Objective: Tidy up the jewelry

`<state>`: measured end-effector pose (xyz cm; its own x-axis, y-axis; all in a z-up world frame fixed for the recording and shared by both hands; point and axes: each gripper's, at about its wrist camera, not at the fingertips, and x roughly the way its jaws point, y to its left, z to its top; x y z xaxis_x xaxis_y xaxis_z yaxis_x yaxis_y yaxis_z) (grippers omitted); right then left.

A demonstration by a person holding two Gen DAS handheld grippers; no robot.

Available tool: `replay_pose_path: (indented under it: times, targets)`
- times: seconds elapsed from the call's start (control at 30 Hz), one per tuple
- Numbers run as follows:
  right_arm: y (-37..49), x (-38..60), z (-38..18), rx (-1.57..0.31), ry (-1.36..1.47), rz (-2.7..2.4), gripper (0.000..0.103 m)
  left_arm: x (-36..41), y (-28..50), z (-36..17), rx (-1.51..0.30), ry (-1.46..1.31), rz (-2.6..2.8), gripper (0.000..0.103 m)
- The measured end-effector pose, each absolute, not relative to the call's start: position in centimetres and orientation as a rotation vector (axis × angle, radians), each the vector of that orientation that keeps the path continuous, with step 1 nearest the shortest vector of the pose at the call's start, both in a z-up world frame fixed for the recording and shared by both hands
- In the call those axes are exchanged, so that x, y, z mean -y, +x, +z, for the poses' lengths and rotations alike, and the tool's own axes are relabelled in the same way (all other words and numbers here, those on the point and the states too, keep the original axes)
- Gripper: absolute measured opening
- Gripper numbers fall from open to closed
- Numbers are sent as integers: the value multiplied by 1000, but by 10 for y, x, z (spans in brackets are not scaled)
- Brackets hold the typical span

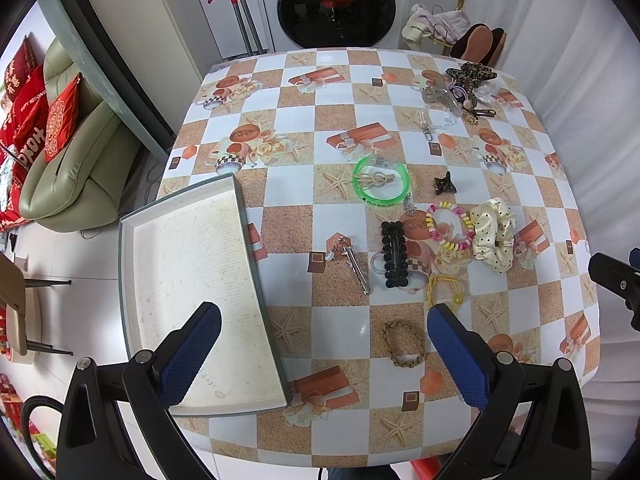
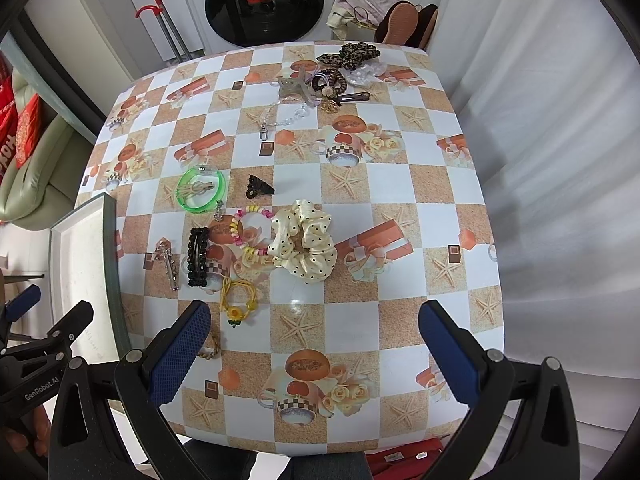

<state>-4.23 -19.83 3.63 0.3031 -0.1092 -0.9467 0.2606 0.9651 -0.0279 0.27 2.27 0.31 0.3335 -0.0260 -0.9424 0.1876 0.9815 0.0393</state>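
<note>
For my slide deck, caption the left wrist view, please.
Open left gripper above a braided bracelet, empty tray left, hair accessories scattered across the checkered table.

The left tongs (image 1: 324, 322) are hanging above the counter with their two blue-padded fingers (image 1: 192, 354) spread wide, gripping nothing, the tips pointing toward twelve o'clock. The right tongs (image 2: 314, 320) are hovering in the same manner, their blue pads (image 2: 448, 354) standing far apart and empty, black linkage arms angling down toward five and seven o'clock. In the right wrist view the left tongs are showing at about eight o'clock, a little lower and to the side, with part of a hand (image 2: 24, 436) gripping the handle beneath them. In the left wrist view a black part of the right tongs is peeking in at three o'clock.
</note>
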Motion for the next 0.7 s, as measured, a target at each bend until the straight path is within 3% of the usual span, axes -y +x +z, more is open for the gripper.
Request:
replay_pose_path:
  times: [0.7]
  targets:
    - [-42,199,34,-1244,140,-246,103,-22,4,3,-1228,151,-140,103]
